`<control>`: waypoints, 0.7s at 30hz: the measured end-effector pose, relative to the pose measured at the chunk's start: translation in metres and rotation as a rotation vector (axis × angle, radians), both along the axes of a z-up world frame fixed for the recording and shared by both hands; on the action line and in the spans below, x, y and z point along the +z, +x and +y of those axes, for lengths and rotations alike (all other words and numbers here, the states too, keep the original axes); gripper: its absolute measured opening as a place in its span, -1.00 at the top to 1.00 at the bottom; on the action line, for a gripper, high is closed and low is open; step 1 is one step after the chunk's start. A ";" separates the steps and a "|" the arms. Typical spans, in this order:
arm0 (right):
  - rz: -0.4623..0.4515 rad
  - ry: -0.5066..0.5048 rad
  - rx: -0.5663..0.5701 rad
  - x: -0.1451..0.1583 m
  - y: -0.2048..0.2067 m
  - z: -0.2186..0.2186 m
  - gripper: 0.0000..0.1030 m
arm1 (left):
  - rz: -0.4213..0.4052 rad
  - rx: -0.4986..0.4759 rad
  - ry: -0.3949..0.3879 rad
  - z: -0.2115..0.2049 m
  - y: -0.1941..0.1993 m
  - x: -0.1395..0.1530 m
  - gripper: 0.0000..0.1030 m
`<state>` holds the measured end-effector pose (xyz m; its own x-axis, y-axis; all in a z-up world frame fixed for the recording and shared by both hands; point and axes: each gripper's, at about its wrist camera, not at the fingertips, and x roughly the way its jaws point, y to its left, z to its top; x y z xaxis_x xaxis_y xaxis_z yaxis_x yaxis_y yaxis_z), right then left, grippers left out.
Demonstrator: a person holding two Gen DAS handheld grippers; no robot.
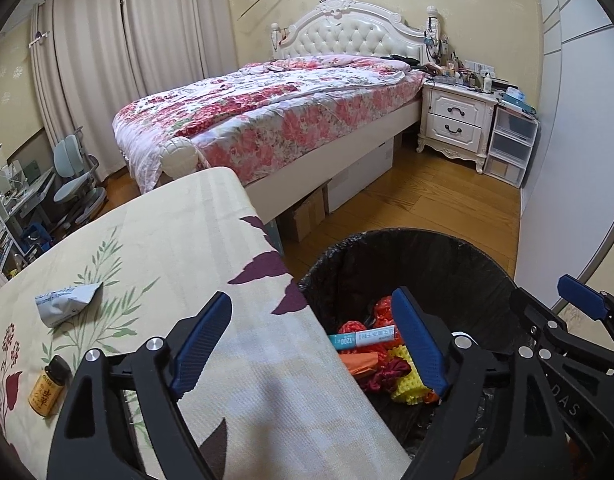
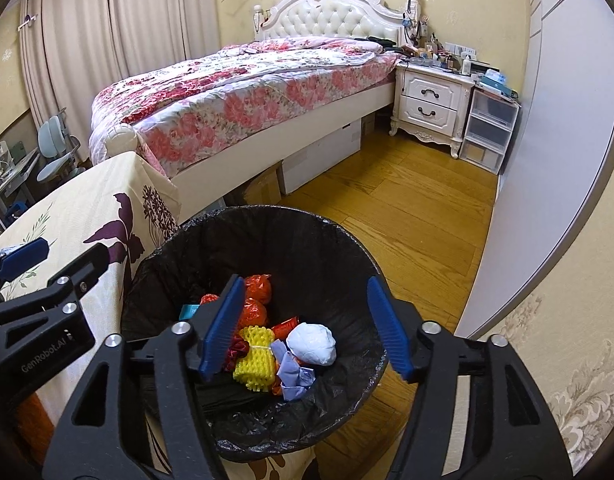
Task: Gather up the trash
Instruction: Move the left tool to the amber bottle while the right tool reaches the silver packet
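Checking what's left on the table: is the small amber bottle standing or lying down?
Lying down: the amber bottle rests on its side on the tablecloth, label up, black cap pointing away.

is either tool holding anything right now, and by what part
Nothing is held. The left tool and the right tool both stand open with nothing between their pads, over the trash bin.

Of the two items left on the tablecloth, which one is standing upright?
The small amber bottle with black cap stands upright; the crumpled grey-white packet lies flat, farther along the floral tablecloth.
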<state>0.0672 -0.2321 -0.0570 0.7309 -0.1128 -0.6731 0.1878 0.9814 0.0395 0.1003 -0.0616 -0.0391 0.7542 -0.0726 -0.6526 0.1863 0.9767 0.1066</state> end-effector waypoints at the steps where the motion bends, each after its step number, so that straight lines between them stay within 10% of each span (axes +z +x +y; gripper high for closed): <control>1: -0.002 -0.004 -0.001 0.001 -0.001 0.001 -0.36 | -0.002 0.006 0.000 0.002 -0.001 0.001 -0.61; 21: -0.014 -0.021 0.111 0.015 -0.016 0.060 -0.56 | -0.004 0.160 0.028 0.087 -0.038 0.016 -0.65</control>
<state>0.0514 -0.1725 -0.0419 0.7489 -0.0444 -0.6612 0.0771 0.9968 0.0204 0.0618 0.0256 -0.0231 0.7575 0.0670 -0.6494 0.0282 0.9904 0.1351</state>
